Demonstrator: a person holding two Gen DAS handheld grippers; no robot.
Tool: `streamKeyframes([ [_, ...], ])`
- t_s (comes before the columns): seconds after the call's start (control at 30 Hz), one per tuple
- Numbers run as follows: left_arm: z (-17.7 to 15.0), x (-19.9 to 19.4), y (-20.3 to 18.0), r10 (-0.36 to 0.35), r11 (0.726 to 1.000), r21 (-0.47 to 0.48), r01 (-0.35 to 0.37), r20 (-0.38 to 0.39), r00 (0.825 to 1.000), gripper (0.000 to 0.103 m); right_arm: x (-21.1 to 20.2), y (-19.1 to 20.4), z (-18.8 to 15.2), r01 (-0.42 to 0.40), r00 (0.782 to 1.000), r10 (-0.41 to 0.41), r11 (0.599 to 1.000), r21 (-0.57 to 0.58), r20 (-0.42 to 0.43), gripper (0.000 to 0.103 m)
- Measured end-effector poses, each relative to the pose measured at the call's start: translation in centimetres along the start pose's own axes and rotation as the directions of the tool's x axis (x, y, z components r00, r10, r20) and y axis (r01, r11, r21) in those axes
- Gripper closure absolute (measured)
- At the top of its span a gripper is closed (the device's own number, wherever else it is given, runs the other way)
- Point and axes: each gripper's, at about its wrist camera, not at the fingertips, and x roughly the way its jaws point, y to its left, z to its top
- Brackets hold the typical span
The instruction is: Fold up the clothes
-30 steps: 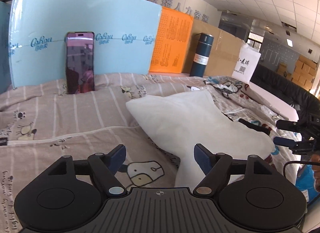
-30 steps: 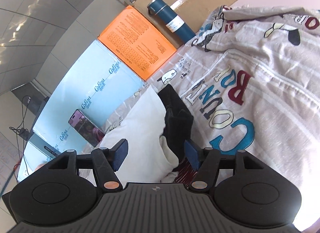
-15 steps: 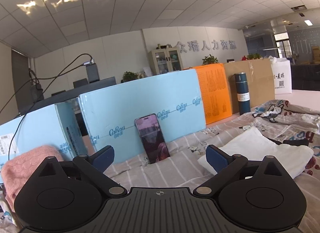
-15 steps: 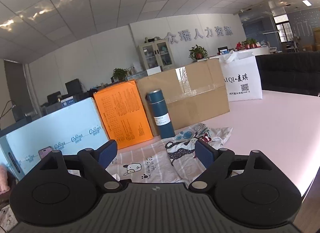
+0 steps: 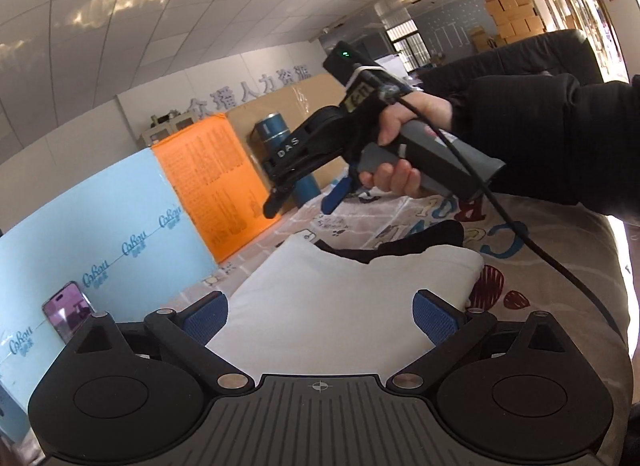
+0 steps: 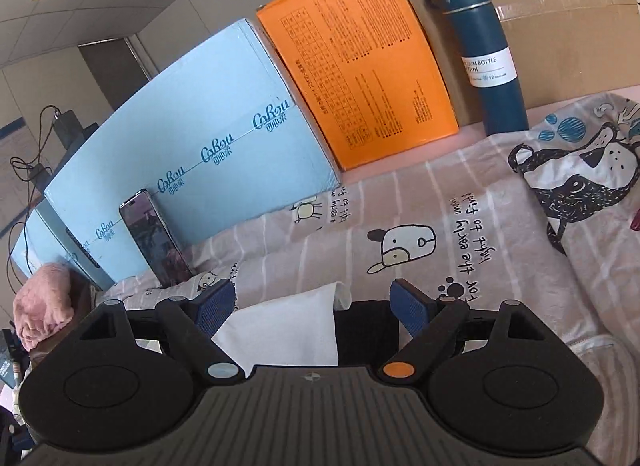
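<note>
A folded white garment (image 5: 340, 306) with a black part (image 5: 404, 248) tucked at its far edge lies on the printed bedsheet (image 5: 520, 274). My left gripper (image 5: 320, 316) stands open just above its near side, with the blue pads (image 5: 206, 316) wide apart and touching nothing. A hand in a black sleeve (image 5: 560, 137) holds my right gripper (image 5: 302, 201) in the air beyond the garment, open and empty. In the right wrist view the right gripper (image 6: 310, 306) hovers open over the white garment (image 6: 280, 330) and its black part (image 6: 364, 330).
Along the back stand a light blue box (image 6: 208, 137), an orange box (image 6: 360, 65), a brown carton (image 6: 560, 17) and a dark blue bottle (image 6: 488, 57). A phone (image 6: 154, 234) leans on the blue box. A pink towel (image 6: 42, 306) lies at the left. A cartoon-dog garment (image 6: 580, 177) lies on the right.
Both cameras swung up toward the room and back down to the garment. Both pairs of jaws stand wider than a second ago. The right gripper now hangs above the garment's far side.
</note>
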Motion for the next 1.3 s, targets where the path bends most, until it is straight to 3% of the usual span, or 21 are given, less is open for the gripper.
streamKeyframes([
  [0.17,0.0,1.5,-2.2,-0.096,0.994,0.056,0.098,-0.026,0.995,0.003,3.5,-0.4,-0.1,-0.053,0.997,0.054,0.999,0.012,-0.059,0.019],
  [0.33,0.5,2.9,-1.9,-0.098,0.995,0.029,0.099,-0.032,0.995,0.009,4.8,-0.4,-0.5,-0.104,0.990,0.105,0.995,0.010,-0.090,0.020],
  [0.4,0.7,3.3,-1.5,-0.120,0.993,0.001,0.121,-0.031,0.992,0.022,5.1,-0.4,-0.7,-0.113,0.989,0.114,0.994,0.010,-0.098,0.022],
  [0.43,0.7,3.4,-1.1,-0.145,0.989,-0.026,0.144,-0.031,0.989,0.038,5.2,-0.4,-0.7,-0.114,0.988,0.114,0.993,0.010,-0.100,0.022],
  [0.47,0.8,3.5,-0.7,-0.174,0.983,-0.057,0.173,-0.029,0.984,0.062,5.2,-0.4,-0.7,-0.118,0.988,0.118,0.993,0.008,-0.103,0.026],
  [0.53,0.7,3.5,0.3,-0.226,0.968,-0.118,0.222,-0.023,0.974,0.088,5.2,-0.1,-0.8,-0.120,0.987,0.119,0.993,-0.007,-0.104,0.036],
  [0.63,0.5,3.2,1.8,-0.232,0.955,-0.191,0.229,0.004,0.973,0.095,4.8,1.0,-1.0,-0.062,0.995,0.054,0.994,-0.091,-0.087,0.056],
  [0.67,0.4,2.9,2.4,-0.225,0.951,-0.215,0.223,0.016,0.974,0.095,4.8,1.5,-1.0,-0.034,0.996,0.023,0.991,-0.128,-0.083,0.069],
  [0.7,0.5,2.6,2.9,-0.208,0.951,-0.229,0.209,0.030,0.978,0.095,4.8,1.8,-1.0,-0.018,0.997,0.006,0.988,-0.153,-0.081,0.081],
  [0.8,0.5,0.9,4.5,-0.141,0.954,-0.257,0.156,0.075,0.987,0.095,4.2,3.3,-0.7,0.002,0.998,-0.015,0.979,-0.205,-0.061,0.093],
  [1.0,-1.2,-3.8,8.3,0.031,0.939,-0.342,0.019,0.139,0.990,0.095,2.5,8.4,0.7,0.008,1.000,0.001,0.958,-0.287,0.030,0.096],
  [1.13,-2.8,-7.4,10.4,0.168,0.920,-0.381,-0.098,0.155,0.974,0.095,2.5,13.0,0.8,0.003,0.997,0.022,0.943,-0.331,0.071,0.096],
  [1.3,-5.4,-11.9,12.7,0.343,0.857,-0.441,-0.268,0.097,0.934,0.095,4.8,19.8,0.4,-0.025,0.994,0.065,0.912,-0.409,0.085,0.097],
])
